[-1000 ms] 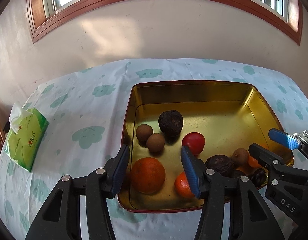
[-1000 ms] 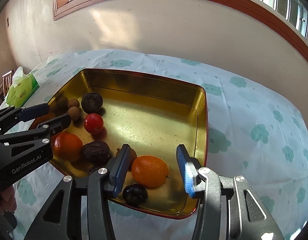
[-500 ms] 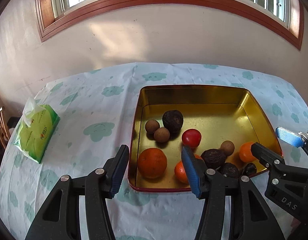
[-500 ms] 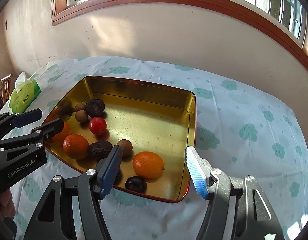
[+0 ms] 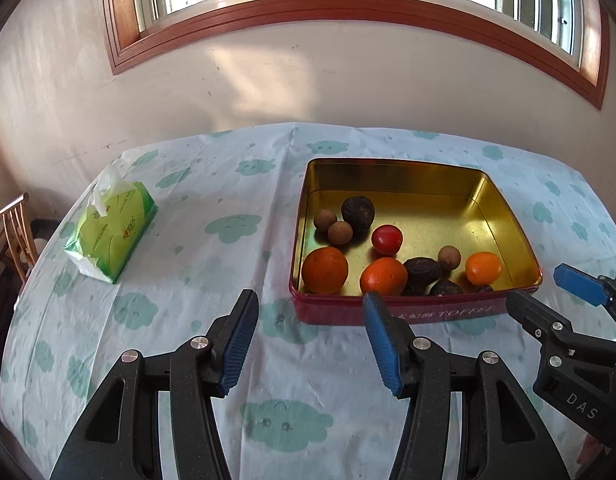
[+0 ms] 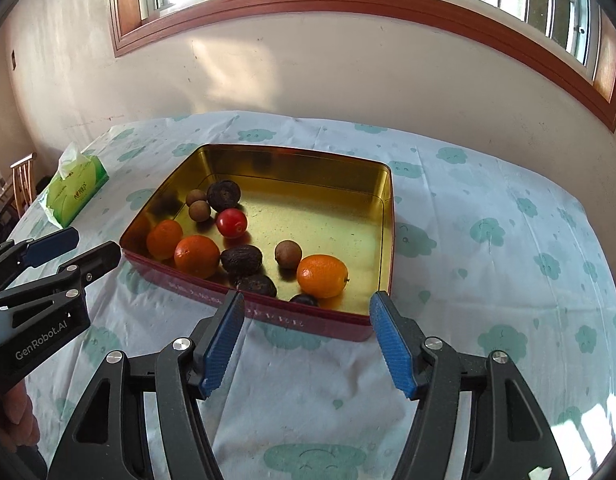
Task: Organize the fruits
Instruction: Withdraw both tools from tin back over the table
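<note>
Two black handheld grippers with blue finger pads point forward side by side, both held above the surface and tilted slightly downward. The left gripper [image 5: 308, 320] has its jaws spread wide with nothing between them. The right gripper [image 6: 306, 320] is likewise spread wide and holding nothing; part of a hand [image 6: 16, 420] shows behind the left gripper.

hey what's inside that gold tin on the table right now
The gold square tin holds three orange citrus fruits, one red tomato, three small brown round fruits and several dark wrinkled fruits. Its near wall partly hides the closest dark ones.
</note>
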`<move>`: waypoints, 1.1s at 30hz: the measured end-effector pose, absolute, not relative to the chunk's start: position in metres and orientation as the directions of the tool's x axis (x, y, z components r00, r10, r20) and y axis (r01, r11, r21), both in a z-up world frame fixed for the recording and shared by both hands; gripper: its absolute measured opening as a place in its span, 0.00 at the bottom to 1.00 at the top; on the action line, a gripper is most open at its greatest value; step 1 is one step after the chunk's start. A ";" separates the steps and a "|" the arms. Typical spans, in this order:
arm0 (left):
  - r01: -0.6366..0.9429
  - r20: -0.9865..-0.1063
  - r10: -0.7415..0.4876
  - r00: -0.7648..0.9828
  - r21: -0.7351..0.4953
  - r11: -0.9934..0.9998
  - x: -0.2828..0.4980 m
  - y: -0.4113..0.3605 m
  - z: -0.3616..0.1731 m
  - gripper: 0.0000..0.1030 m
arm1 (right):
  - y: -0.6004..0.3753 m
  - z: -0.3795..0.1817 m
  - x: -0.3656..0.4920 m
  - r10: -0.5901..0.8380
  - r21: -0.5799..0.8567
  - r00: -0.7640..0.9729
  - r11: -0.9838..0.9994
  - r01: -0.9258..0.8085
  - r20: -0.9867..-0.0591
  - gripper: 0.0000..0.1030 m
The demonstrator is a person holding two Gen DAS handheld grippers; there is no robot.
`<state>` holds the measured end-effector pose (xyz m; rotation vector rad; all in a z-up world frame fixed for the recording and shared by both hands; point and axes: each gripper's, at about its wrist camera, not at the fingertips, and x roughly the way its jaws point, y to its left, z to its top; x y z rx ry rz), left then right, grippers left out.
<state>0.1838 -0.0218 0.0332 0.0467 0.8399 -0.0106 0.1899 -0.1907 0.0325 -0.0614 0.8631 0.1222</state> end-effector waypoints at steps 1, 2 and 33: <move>0.023 -0.746 0.009 0.666 0.033 0.999 0.179 -0.021 0.034 0.54 | -0.190 0.033 0.186 0.082 -0.003 0.644 0.992 -0.129 -0.761 0.61; 0.020 -0.747 0.009 0.664 0.030 0.999 0.175 -0.020 0.035 0.54 | -0.189 0.034 0.182 0.082 0.001 0.641 0.992 -0.127 -0.763 0.61; -0.034 -0.761 0.052 0.646 0.040 0.999 0.120 -0.019 0.021 0.54 | -0.186 0.020 0.122 0.071 0.032 0.623 0.997 -0.075 -0.779 0.61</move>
